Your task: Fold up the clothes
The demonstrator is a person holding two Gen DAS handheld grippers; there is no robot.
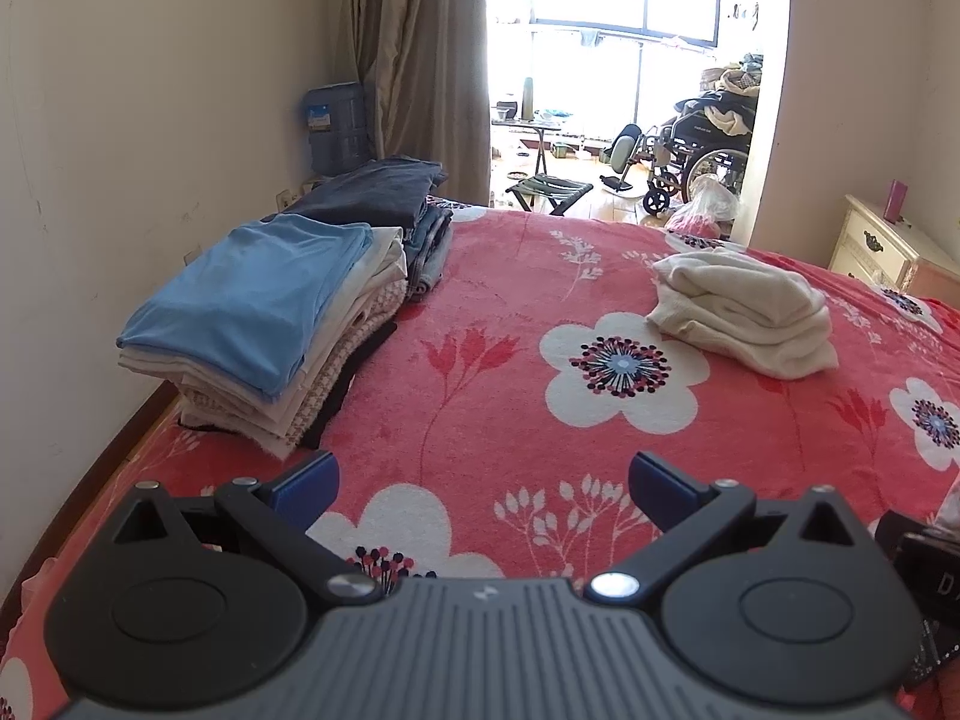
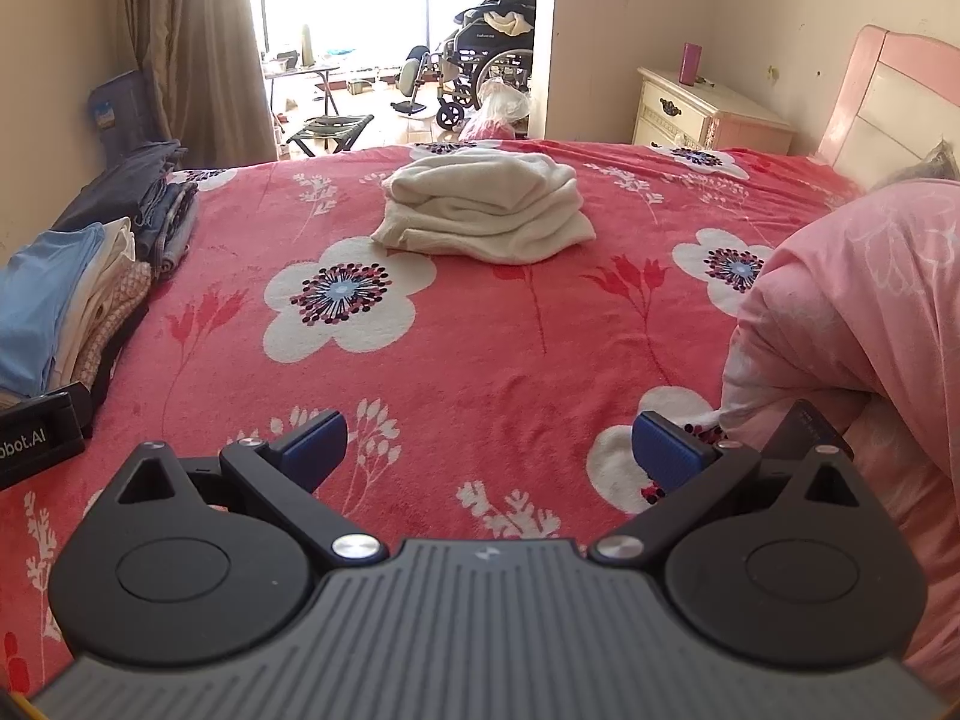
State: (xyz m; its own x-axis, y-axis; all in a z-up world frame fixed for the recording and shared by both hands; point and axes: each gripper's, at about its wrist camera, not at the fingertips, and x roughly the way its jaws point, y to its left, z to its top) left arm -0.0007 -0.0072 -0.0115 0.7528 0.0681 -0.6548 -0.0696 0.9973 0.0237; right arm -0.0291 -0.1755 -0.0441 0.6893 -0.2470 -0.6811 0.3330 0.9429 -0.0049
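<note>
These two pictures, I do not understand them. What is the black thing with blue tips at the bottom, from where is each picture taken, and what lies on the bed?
Each picture comes from a camera mounted on a tool that a person holds, one per hand. The black parts with blue pads are that tool: the left hand-held gripper and the right hand-held gripper. Both are open and hold nothing.

They hover over a bed with a red flowered blanket. On it lies a cream garment, loosely folded. Along the left edge stand folded stacks, one topped by a blue shirt, a darker stack behind it. A pink quilt is at the right.
</note>
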